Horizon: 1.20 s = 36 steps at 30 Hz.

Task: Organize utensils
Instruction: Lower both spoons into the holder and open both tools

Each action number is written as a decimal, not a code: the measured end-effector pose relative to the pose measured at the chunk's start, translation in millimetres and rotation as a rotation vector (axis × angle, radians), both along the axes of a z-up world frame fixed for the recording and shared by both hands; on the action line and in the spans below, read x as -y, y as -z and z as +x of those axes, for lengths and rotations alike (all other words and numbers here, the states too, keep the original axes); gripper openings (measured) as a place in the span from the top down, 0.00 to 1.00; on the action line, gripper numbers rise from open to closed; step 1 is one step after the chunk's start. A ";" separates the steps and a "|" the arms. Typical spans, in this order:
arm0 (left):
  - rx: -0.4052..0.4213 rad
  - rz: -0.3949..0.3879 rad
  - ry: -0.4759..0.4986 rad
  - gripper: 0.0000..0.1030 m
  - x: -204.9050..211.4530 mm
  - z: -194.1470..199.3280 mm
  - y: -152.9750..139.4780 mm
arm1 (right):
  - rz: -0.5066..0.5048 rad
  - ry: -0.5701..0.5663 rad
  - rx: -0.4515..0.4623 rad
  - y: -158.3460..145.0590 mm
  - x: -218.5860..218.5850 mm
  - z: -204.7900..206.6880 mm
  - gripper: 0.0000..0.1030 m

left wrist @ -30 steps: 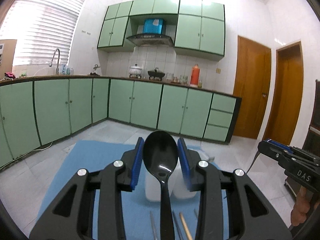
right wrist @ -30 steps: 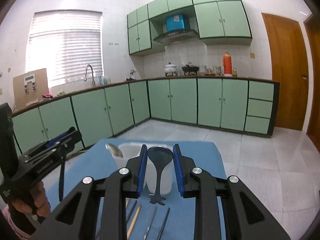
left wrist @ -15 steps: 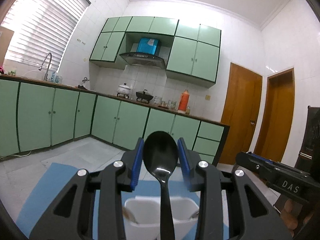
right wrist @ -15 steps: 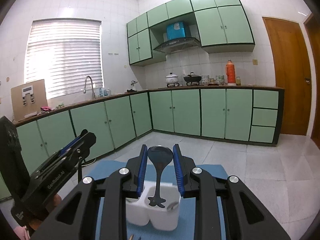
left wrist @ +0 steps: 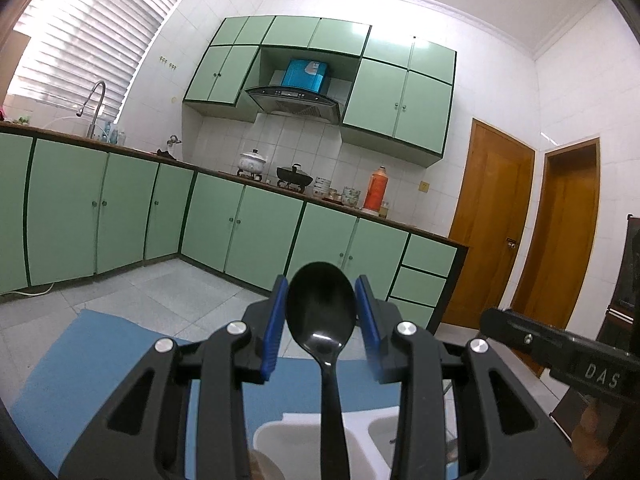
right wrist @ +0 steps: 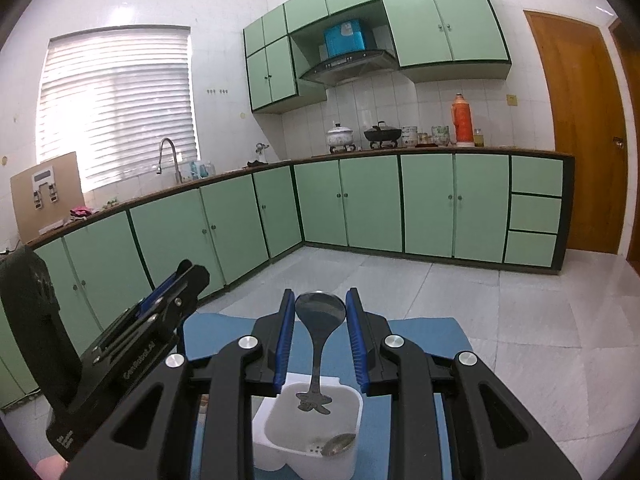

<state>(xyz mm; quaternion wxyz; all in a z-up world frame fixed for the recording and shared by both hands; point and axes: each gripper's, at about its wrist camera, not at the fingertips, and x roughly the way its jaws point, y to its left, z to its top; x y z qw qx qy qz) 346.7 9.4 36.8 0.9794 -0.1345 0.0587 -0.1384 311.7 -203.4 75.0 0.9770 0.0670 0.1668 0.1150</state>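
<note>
Black spoon (left wrist: 321,312) clamped bowl-up between left tool's (left wrist: 322,324) blue pads, above white utensil holder (left wrist: 360,436). Metal spoon (right wrist: 320,314) clamped likewise in right tool (right wrist: 320,334), handle end over holder compartment holding another spoon (right wrist: 339,444). Holder stands on blue mat (right wrist: 416,360).

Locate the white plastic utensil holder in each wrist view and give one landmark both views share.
Left wrist: white plastic utensil holder at bottom centre, mostly hidden behind the left gripper.
Right wrist: bottom centre, below the right gripper, open top showing.
Shared landmark: orange thermos on the counter.
</note>
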 end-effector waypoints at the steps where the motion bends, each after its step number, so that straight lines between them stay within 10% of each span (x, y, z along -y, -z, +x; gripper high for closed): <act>1: 0.002 -0.003 0.000 0.68 0.0 0.6 0.3 | 0.001 0.000 -0.001 1.3 -0.5 1.4 0.75; 36: -0.093 0.080 -0.021 0.67 7.8 4.5 36.2 | -0.012 -0.050 -0.085 40.0 -17.5 9.6 0.75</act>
